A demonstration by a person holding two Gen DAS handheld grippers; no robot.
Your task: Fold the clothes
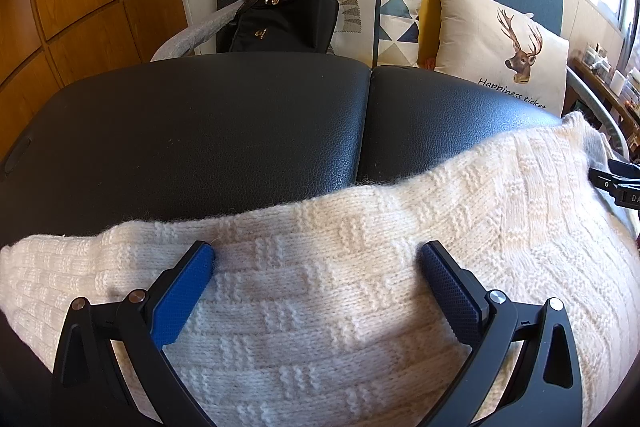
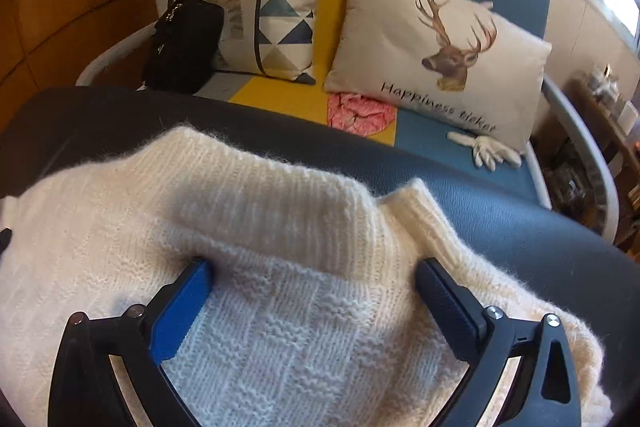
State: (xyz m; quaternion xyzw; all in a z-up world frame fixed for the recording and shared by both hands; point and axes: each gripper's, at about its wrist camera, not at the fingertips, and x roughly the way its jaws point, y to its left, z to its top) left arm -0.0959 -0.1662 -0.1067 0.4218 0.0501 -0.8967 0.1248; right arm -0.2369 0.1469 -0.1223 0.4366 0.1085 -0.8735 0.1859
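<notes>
left wrist view: the left hand-held gripper (image 1: 316,263) hangs with its jaws spread wide and nothing pinched, both blue pads (image 1: 180,295) resting on or just above the cream knit sweater (image 1: 340,247). the sweater lies across the near part of a black padded counter (image 1: 208,115), its far edge running roughly straight from left to right. at the right edge of this view a dark piece of the other tool (image 1: 618,183) shows beside the knit. behind the counter are a black handbag (image 1: 280,19), a triangle-print cushion (image 1: 396,15) and a deer cushion (image 1: 504,47).

right wrist view: the right hand-held gripper (image 2: 314,275) is also released, jaws fully apart with only flat knit between them and no fold gripped. just ahead of it lie a ribbed band (image 2: 280,187) and a ribbed cuff (image 2: 416,207), bunched and slightly raised. beyond, a pink item (image 2: 360,115) and a white glove (image 2: 488,147) rest on the sofa seat (image 2: 440,131).

judgement: the step looks like choosing new grip points. to do it well, the right tool should close on the ribbed edge through all layers, the left should pinch the matching edge, and both should lift evenly so the loose knit does not stretch or drag off the counter.
</notes>
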